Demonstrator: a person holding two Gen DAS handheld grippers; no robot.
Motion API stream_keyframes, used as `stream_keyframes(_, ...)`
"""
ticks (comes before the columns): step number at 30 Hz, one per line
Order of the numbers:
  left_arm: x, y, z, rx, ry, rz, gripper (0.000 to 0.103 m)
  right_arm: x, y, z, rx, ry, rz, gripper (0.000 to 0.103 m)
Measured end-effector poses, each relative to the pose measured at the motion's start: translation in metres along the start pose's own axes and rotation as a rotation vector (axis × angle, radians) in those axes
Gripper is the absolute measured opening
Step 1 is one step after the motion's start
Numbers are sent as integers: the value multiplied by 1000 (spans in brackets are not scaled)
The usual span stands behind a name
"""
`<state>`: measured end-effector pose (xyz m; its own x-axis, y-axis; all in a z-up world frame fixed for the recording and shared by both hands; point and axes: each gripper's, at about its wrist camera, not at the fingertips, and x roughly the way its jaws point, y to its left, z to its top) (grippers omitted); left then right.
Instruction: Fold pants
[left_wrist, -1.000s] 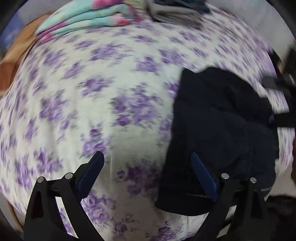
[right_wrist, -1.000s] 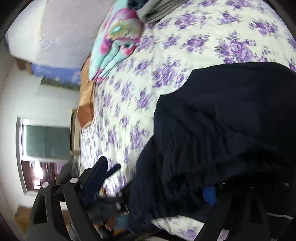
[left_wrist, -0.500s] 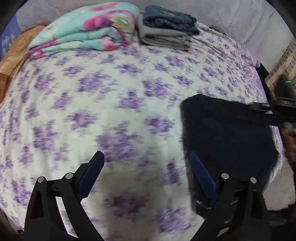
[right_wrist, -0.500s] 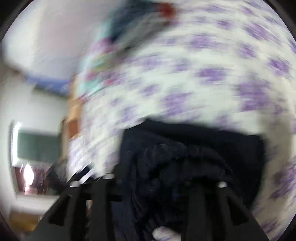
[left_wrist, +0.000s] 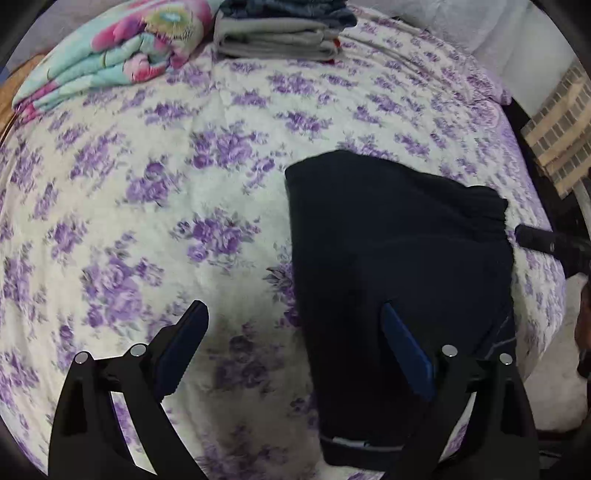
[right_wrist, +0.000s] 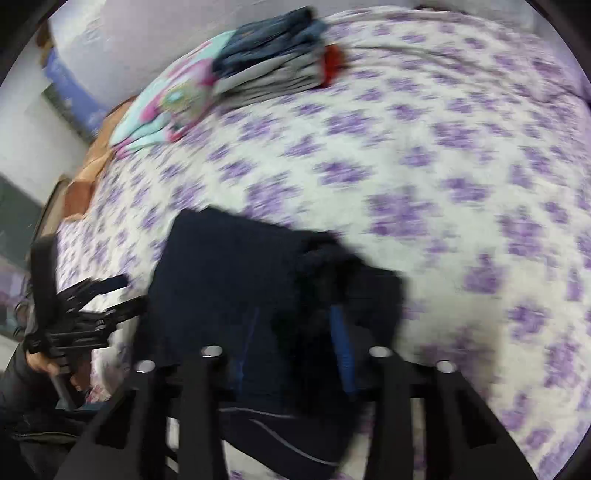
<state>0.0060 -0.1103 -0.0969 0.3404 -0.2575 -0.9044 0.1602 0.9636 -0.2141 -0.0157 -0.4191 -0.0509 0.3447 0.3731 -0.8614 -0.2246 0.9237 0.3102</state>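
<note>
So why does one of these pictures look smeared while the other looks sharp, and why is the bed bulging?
Right wrist view: motion blur smears the floral bedsheet and dark pants. Left wrist view: mostly crisp, the pants clear. Both: the fisheye lens curves the bed, dark corners.

A bed (left_wrist: 221, 155) in a purple-flowered sheet is filling the room, a pale wall (right_wrist: 122, 40) standing behind it.

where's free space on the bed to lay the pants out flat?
Biggest bare stretch of bedspread: left of the dark pants, below the floral blanket and the folded clothes stack. Another strip lies between the stack and the pants. Crowded: the far edge with both piles, and the near right corner under the pants.
</note>
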Motion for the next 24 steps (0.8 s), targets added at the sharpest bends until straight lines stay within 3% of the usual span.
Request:
stream_keyframes(2, 7, -3, 0, -13, 12, 15, 91, 19, 9, -1, -47, 24, -8, 41)
stream_keyframes(3, 12, -5, 0, -20, 22, 21, 92, 33, 9, -3, -89, 45, -53, 41)
stream_keyframes(6, 23, -14, 1, -12, 45, 51, 92, 40, -19, -4, 16, 60, -12, 43)
stream_keyframes(7, 23, -18, 3, 4, 37, 70, 92, 32, -22, -4, 38, 48, -34, 57)
stream_keyframes(8, 21, -18, 4, 12, 34, 77, 92, 23, -26, -6, 50, 24, -47, 57)
stream_keyframes(10, 15, -12, 5, -21, 34, 50, 92, -3, -42, -12, 95, -46, 31, 57)
stream_keyframes(13, 5, 0, 3, -82, 28, 27, 92, -15, -66, -23, 96, -42, -122, 56)
stream_keyframes(14, 3, 1, 3, -89, 22, 22, 92, -13, -71, -27, 68, -24, -164, 49)
stream_keyframes(16, -1, -2, 1, -78, 19, 13, 92, -3, -78, -33, 59, 14, -146, 42)
stream_keyframes(20, 6, -16, -1, -21, 34, 41, 92, 16, -64, -26, 19, 8, -83, 42)
stream_keyframes(24, 14, -24, -4, -25, 52, 39, 92, 37, -50, -15, -45, 29, -116, 41)
